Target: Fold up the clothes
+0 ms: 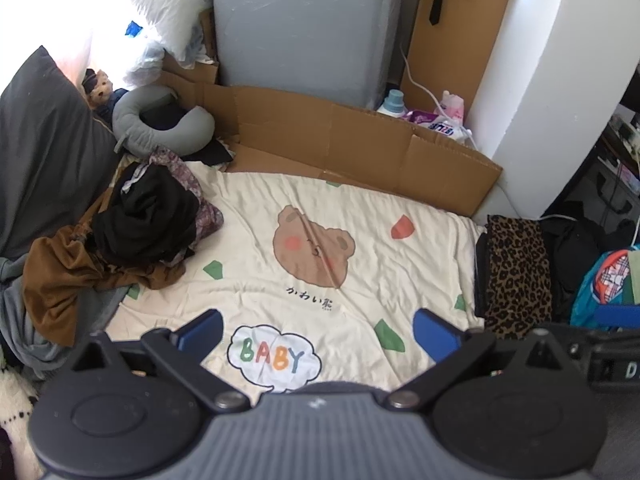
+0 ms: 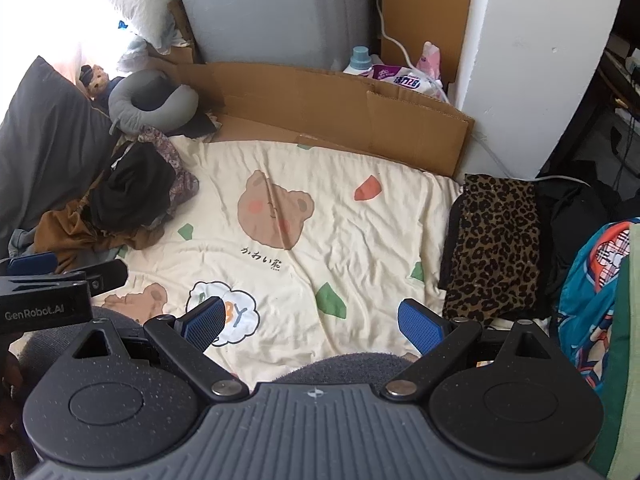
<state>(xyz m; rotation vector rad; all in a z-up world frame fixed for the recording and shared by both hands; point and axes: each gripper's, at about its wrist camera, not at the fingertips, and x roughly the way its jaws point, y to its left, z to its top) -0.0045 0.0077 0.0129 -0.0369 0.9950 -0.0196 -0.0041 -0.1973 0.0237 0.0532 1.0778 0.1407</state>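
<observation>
Cardboard (image 1: 360,136) bordered the cream blanket (image 1: 320,200); one unfolded clothes heap (image 1: 132,232) lay left, the left gripper (image 1: 318,332) fingers wide, empty. Right wrist view: one folded leopard garment (image 2: 492,240) right; right gripper (image 2: 310,320) fingers wide, empty.

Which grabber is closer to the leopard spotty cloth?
Right. The right gripper hovers open with one finger beside the leopard-print cloth. The left gripper is open too, farther over toward the messy clothes pile.
</observation>
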